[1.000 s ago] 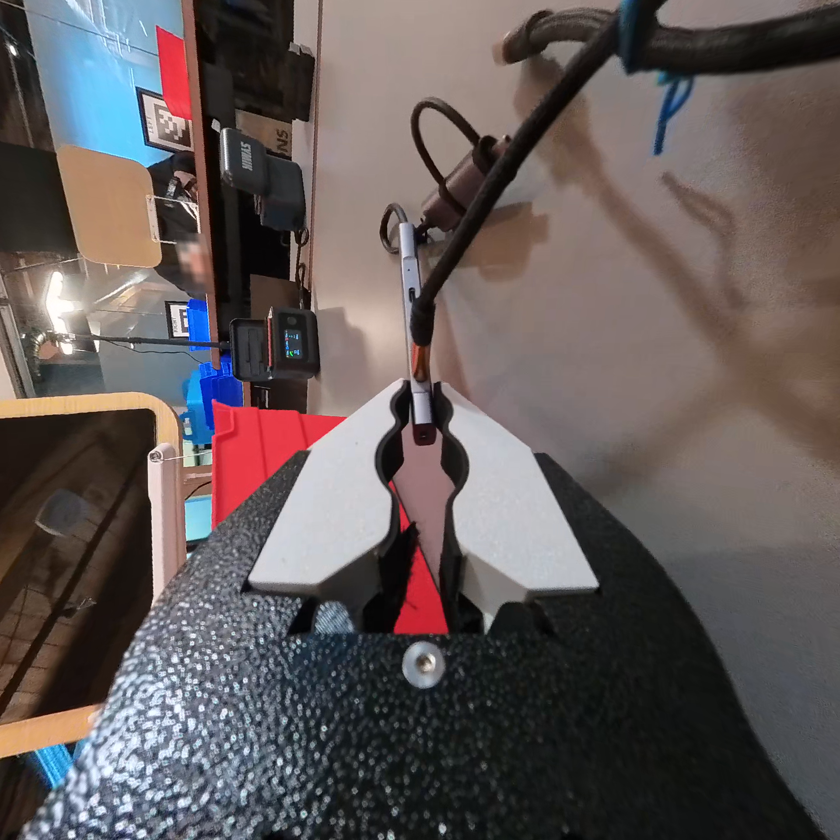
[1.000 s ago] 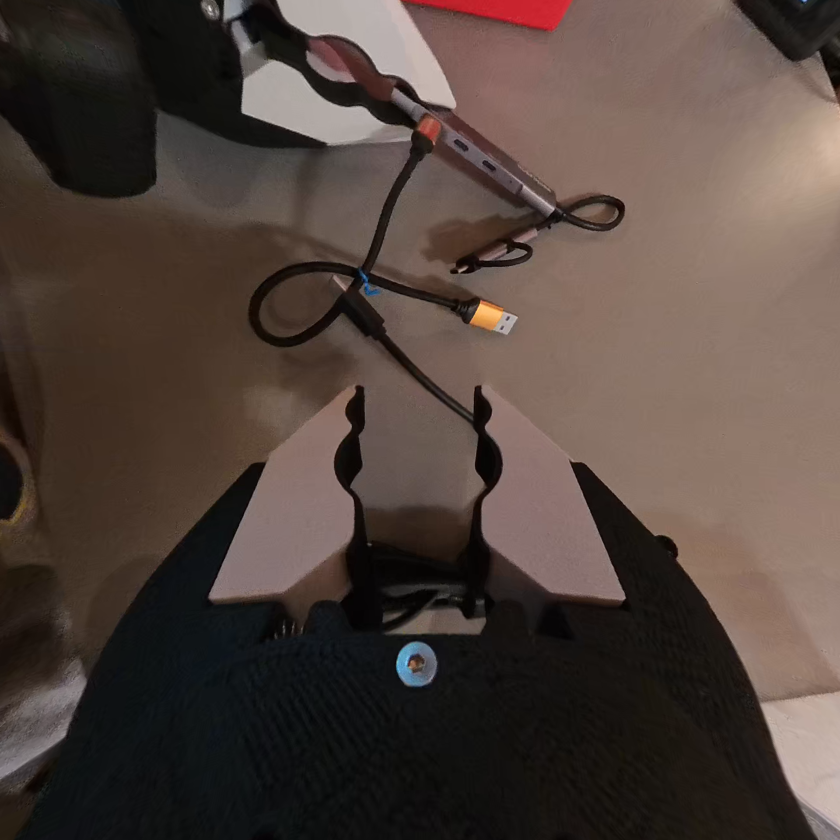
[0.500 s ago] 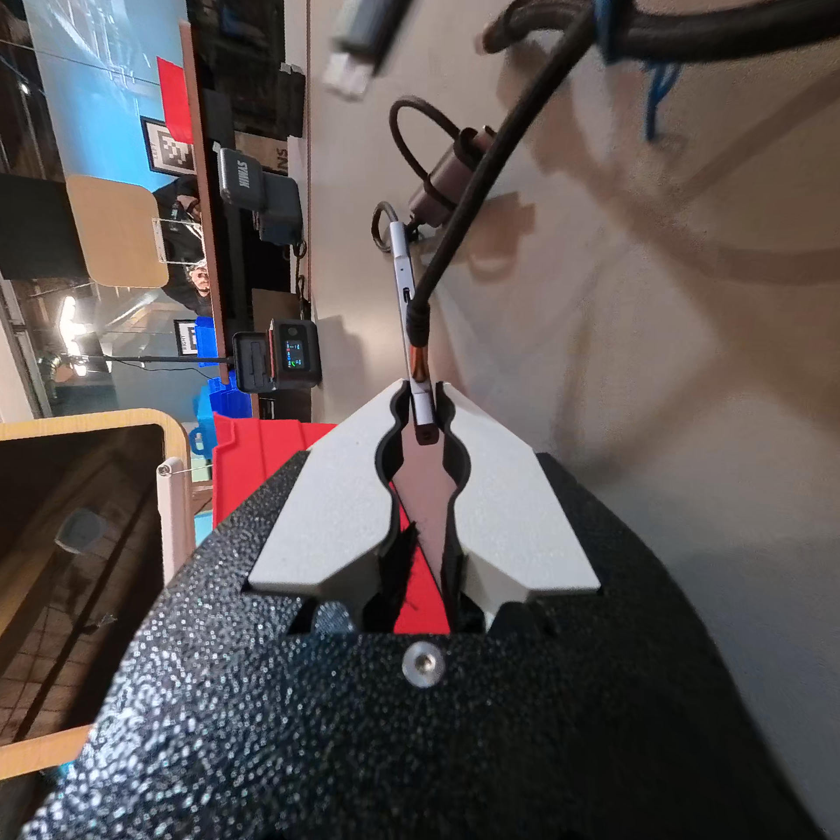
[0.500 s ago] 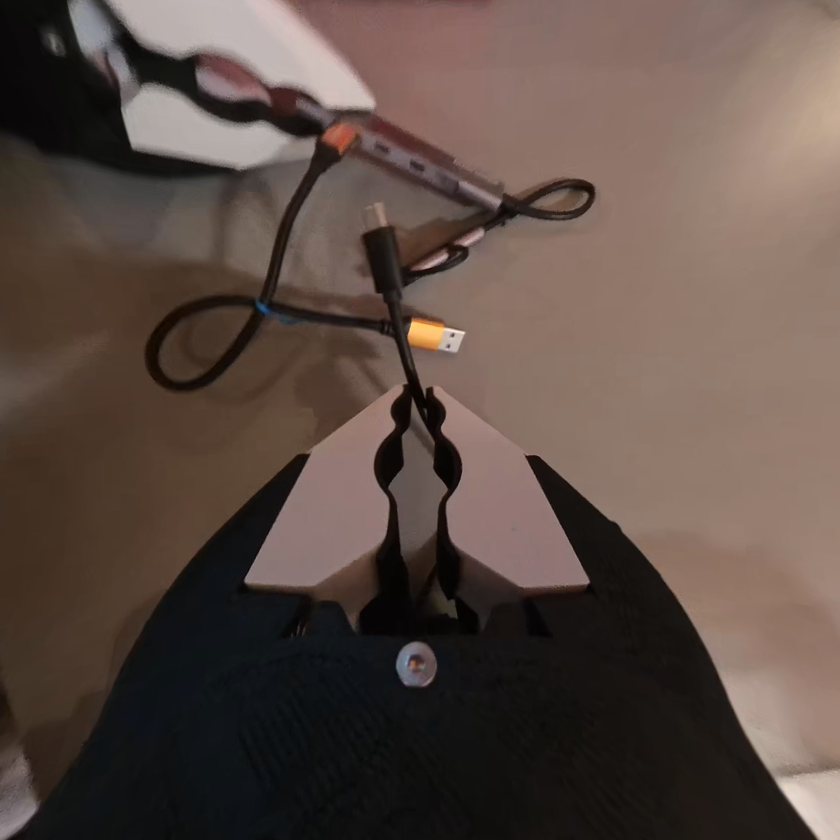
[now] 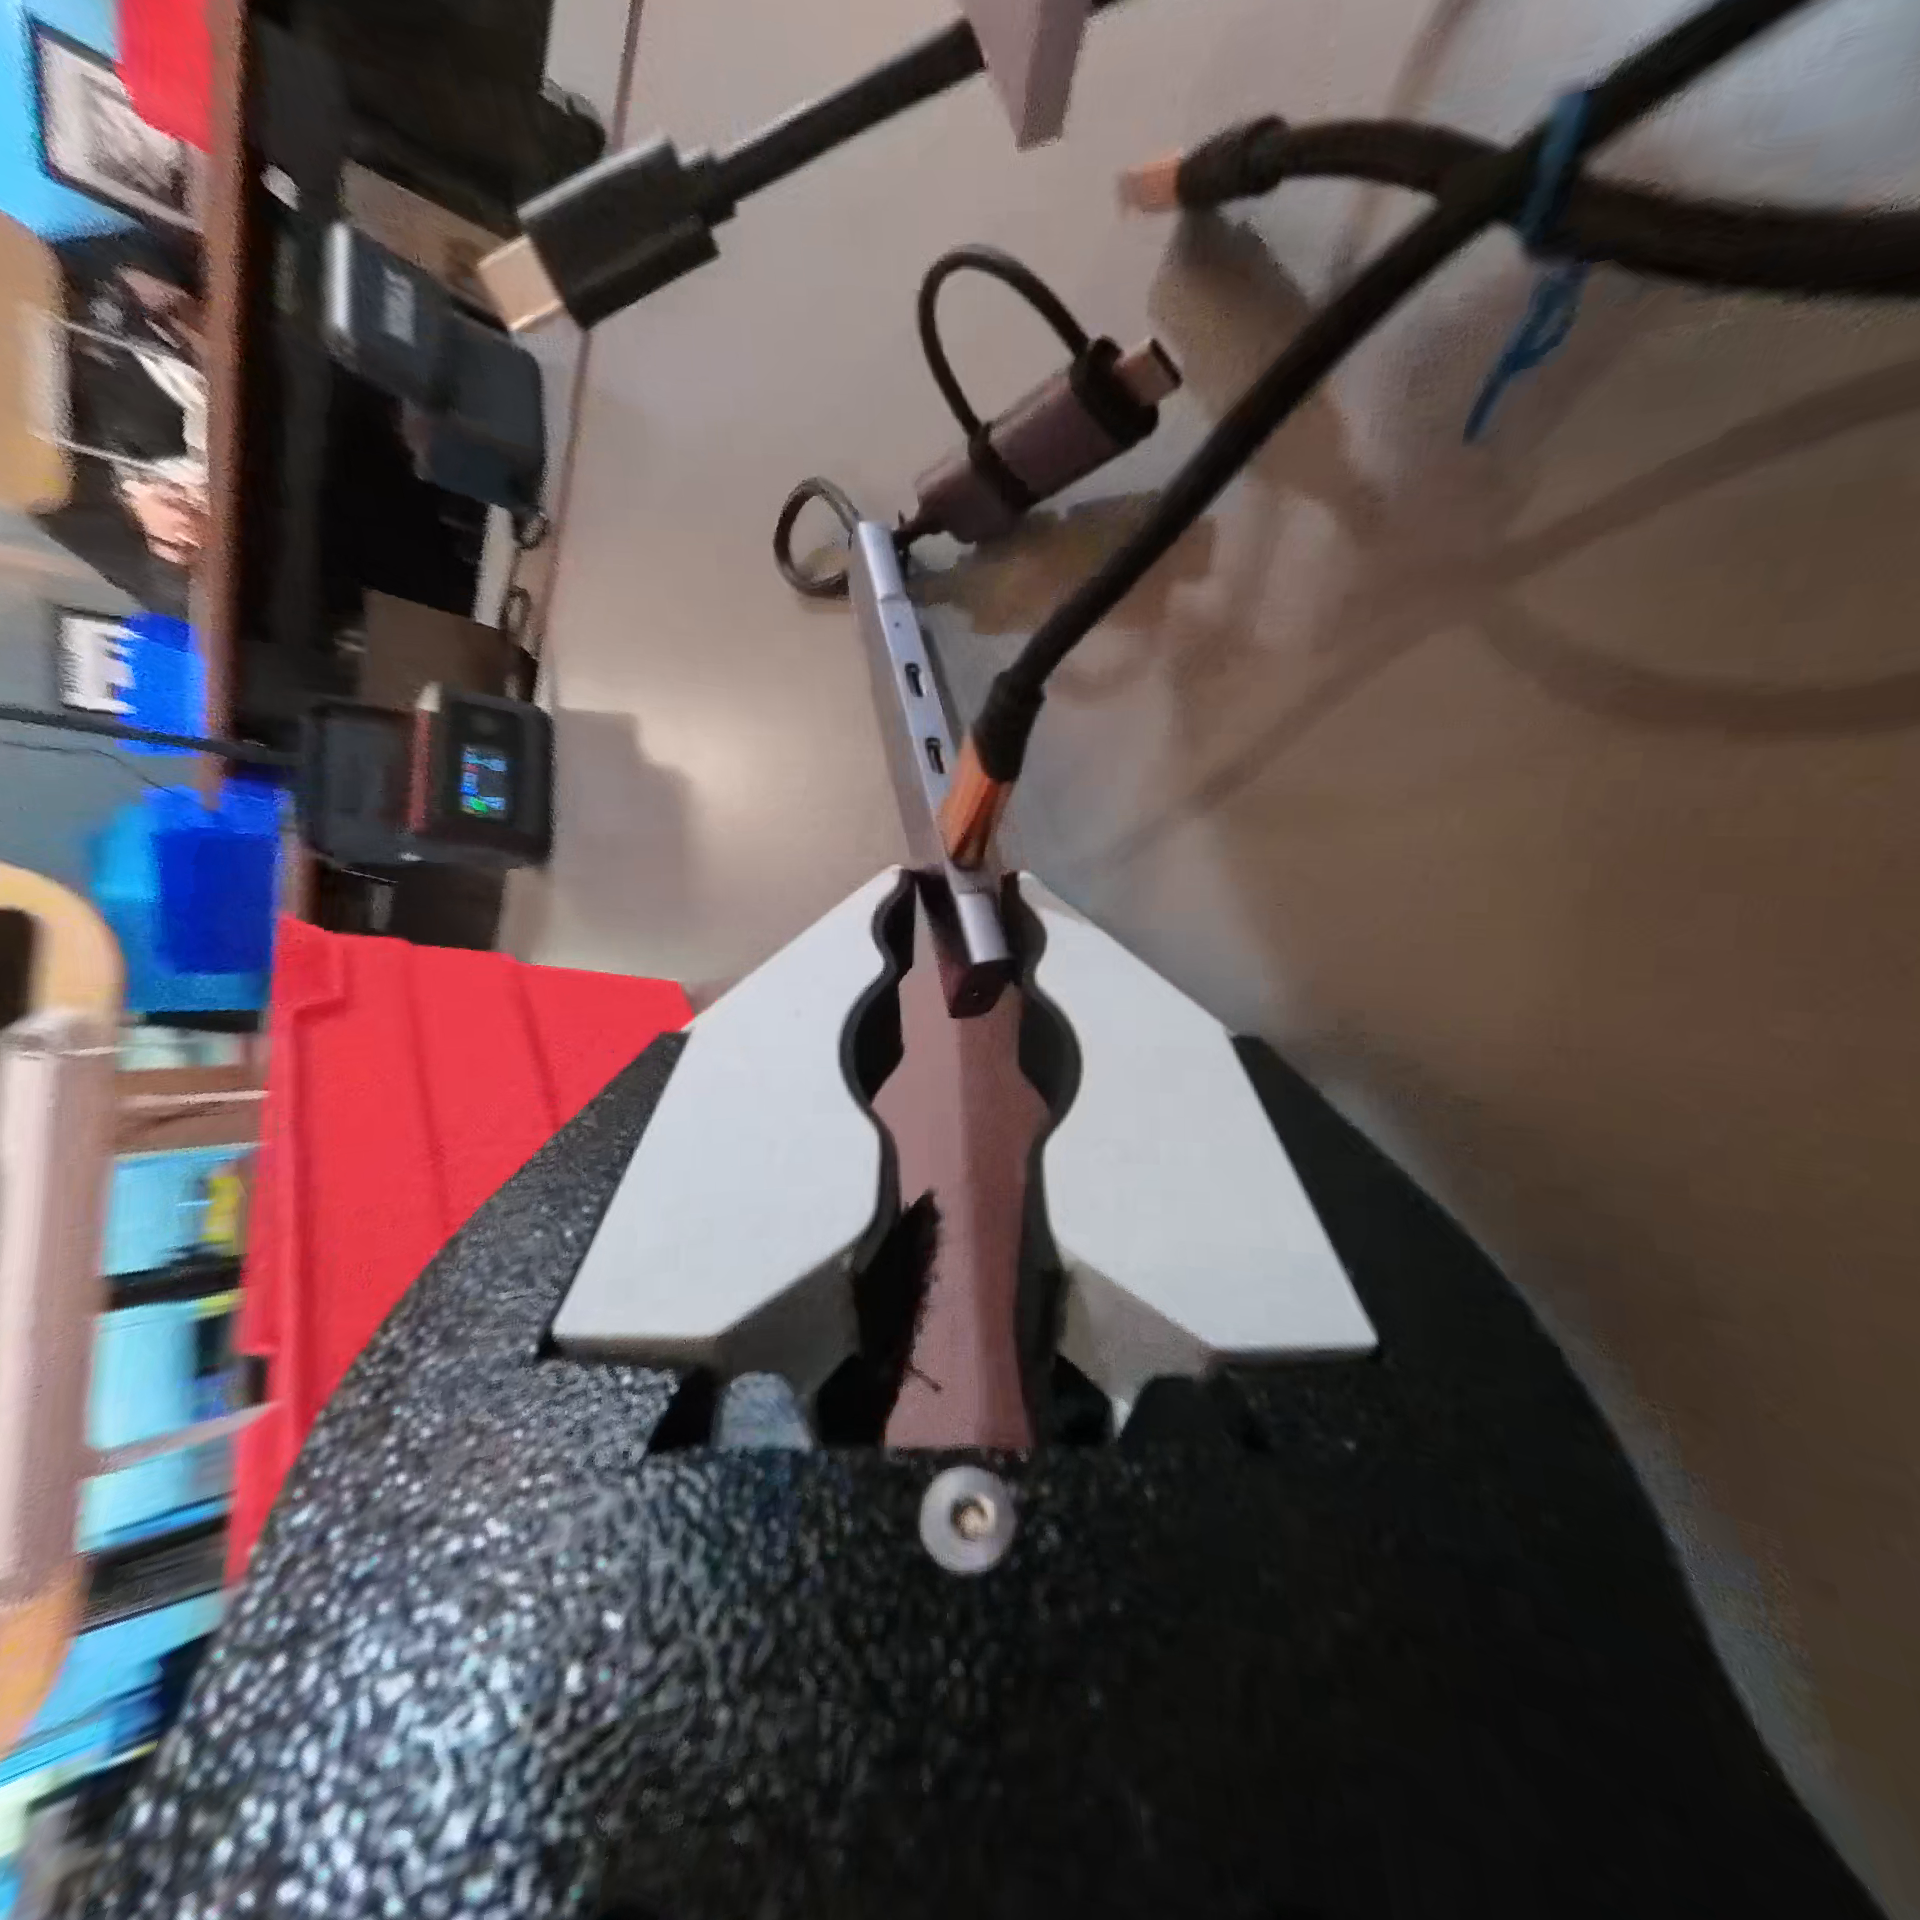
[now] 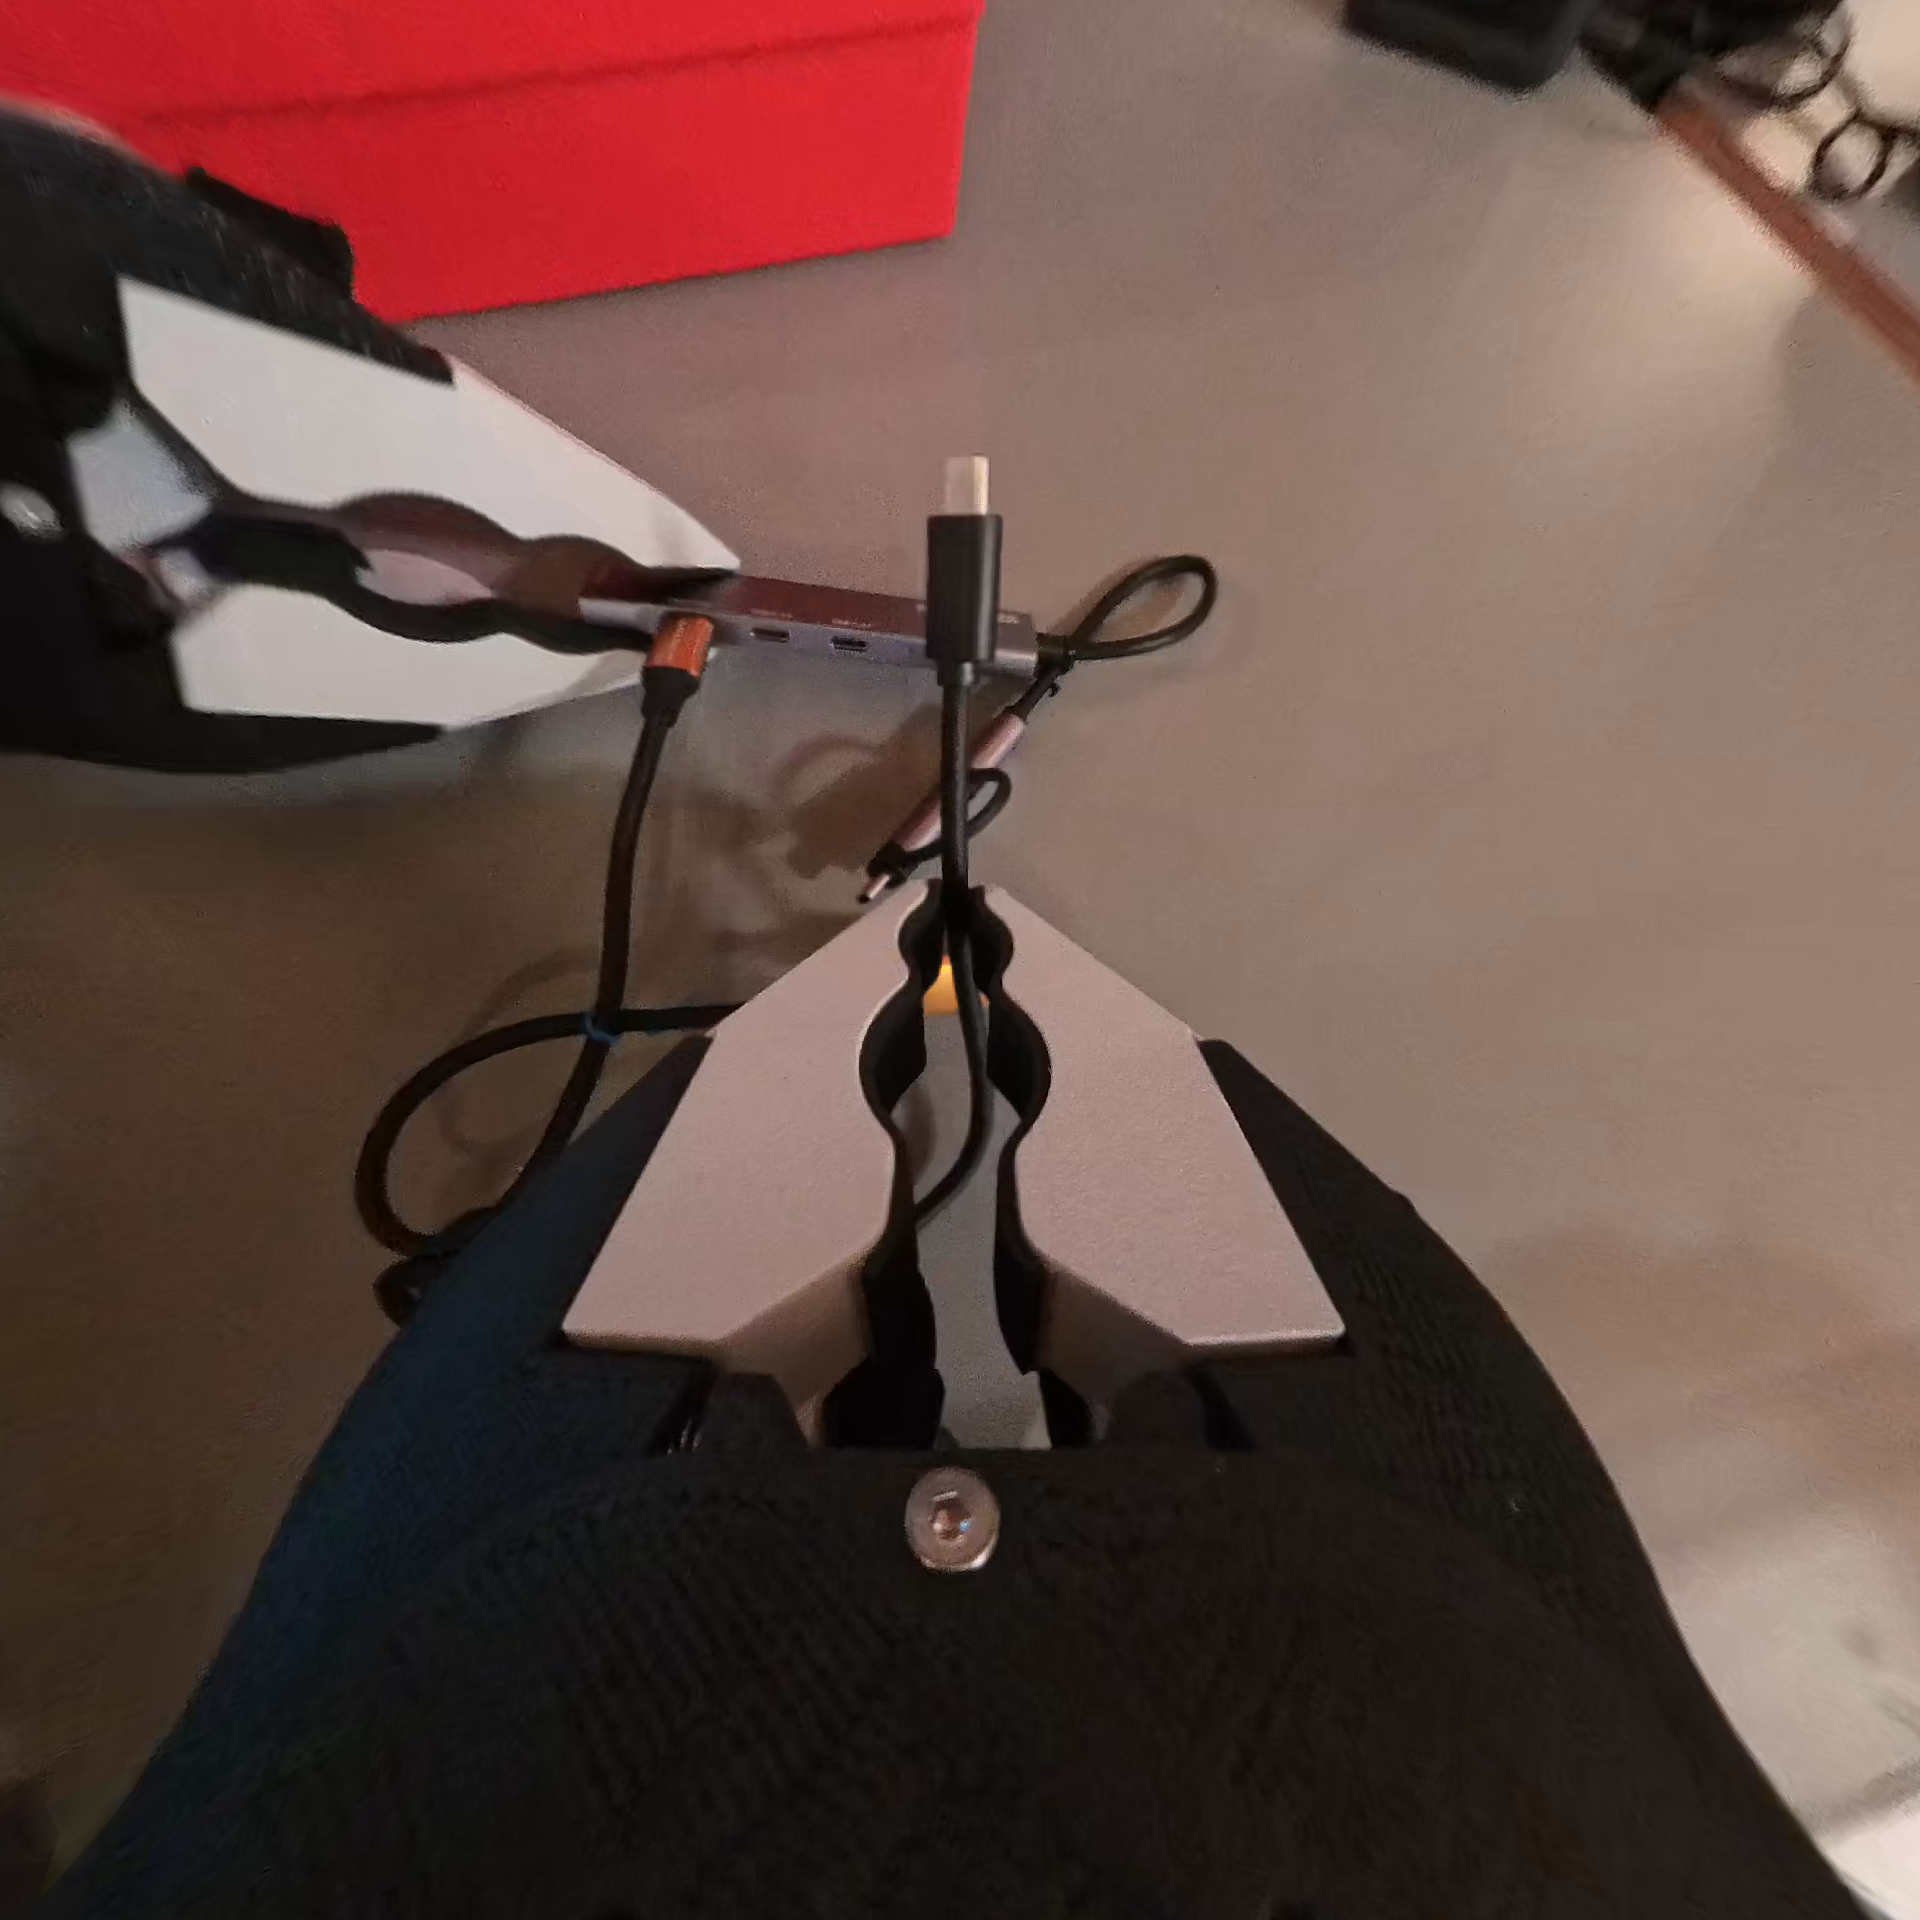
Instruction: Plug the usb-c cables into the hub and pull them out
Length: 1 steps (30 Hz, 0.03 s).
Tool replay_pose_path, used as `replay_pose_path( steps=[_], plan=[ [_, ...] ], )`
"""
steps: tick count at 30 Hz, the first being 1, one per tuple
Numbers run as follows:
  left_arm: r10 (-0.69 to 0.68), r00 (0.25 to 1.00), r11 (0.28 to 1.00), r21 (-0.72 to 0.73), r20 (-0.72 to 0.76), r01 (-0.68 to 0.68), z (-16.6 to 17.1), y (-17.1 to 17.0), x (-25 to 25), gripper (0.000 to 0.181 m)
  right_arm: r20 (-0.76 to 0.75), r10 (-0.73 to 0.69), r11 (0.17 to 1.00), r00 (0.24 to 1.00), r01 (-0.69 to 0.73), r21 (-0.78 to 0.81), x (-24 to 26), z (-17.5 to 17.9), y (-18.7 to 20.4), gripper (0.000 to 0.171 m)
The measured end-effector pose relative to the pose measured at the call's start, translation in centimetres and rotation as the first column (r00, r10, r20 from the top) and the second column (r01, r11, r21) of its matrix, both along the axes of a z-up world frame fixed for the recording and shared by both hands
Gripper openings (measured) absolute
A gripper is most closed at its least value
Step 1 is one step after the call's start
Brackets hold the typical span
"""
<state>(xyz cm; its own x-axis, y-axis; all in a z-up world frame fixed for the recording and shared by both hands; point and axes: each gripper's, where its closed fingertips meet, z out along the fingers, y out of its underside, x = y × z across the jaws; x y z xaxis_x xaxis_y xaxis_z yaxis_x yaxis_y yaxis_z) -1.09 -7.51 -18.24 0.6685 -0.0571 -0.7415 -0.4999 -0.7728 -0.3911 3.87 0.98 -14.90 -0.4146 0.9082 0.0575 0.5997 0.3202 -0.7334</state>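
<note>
A slim grey hub (image 5: 902, 665) is pinched at its near end by my left gripper (image 5: 961, 914), which is shut on it. A black braided cable with an orange plug (image 5: 977, 800) sits in the hub port nearest the fingers. My right gripper (image 6: 961, 904) is shut on a thin black usb-c cable just behind its plug (image 6: 964, 592). The plug stands upright, in front of the hub (image 6: 831, 613) near its far end, its metal tip free. That plug also shows in the left wrist view (image 5: 623, 249). The left gripper (image 6: 717, 613) comes in from the left.
The hub's short tail cable with its adapter (image 5: 1049, 436) hangs off the far end. The braided cable loops on the grey table (image 6: 468, 1122). A red box (image 6: 520, 156) lies behind the left gripper. Black devices (image 5: 436, 790) stand at the table's edge.
My right gripper has shut on the thin black cable and lifted its plug off the table up to the hub. My left gripper kept hold of the hub and raised it.
</note>
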Motion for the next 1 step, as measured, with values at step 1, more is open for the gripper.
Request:
replay_pose_path(
  steps=[1],
  plan=[
    [0.000, 0.998, 1.000, 0.018, 0.066, -0.002, 0.05, -0.04, 0.48, 0.017, -0.030, 0.018, 0.999, 0.999, -0.016, 0.045, 0.04, 0.20, 0.11, 0.003]
  ],
)
